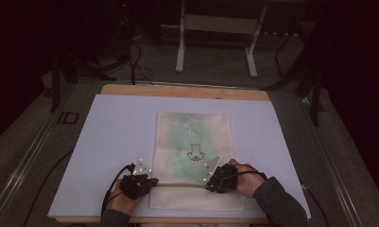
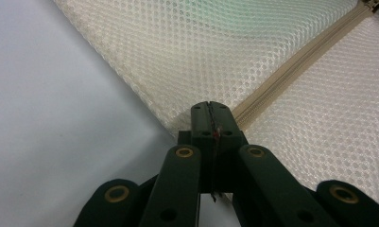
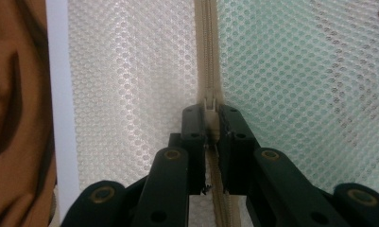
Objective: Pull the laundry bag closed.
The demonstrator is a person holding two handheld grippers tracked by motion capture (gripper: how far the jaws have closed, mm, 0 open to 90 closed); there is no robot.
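Note:
A cream mesh bag (image 1: 193, 124) lies flat on a white board (image 1: 116, 137), with something pale green (image 1: 185, 137) inside it. Its zipper (image 1: 182, 185) runs across the near end. My left gripper (image 1: 151, 182) is shut on the bag's left edge, just where the zipper (image 2: 291, 66) ends; its jaws (image 2: 210, 108) meet over the mesh (image 2: 177, 47). My right gripper (image 1: 210, 182) is at the zipper's right part. In the right gripper view it (image 3: 211, 113) is shut on the zipper pull (image 3: 210, 101), and the zipper tape (image 3: 206, 47) runs straight ahead of it.
The white board (image 2: 59, 118) rests on a wooden table (image 1: 177, 90). Brown cloth (image 3: 17, 94) hangs beyond the board's edge (image 3: 59, 94). On the carpet behind the table stand a grey metal frame (image 1: 215, 28) and dark cables (image 1: 135, 61).

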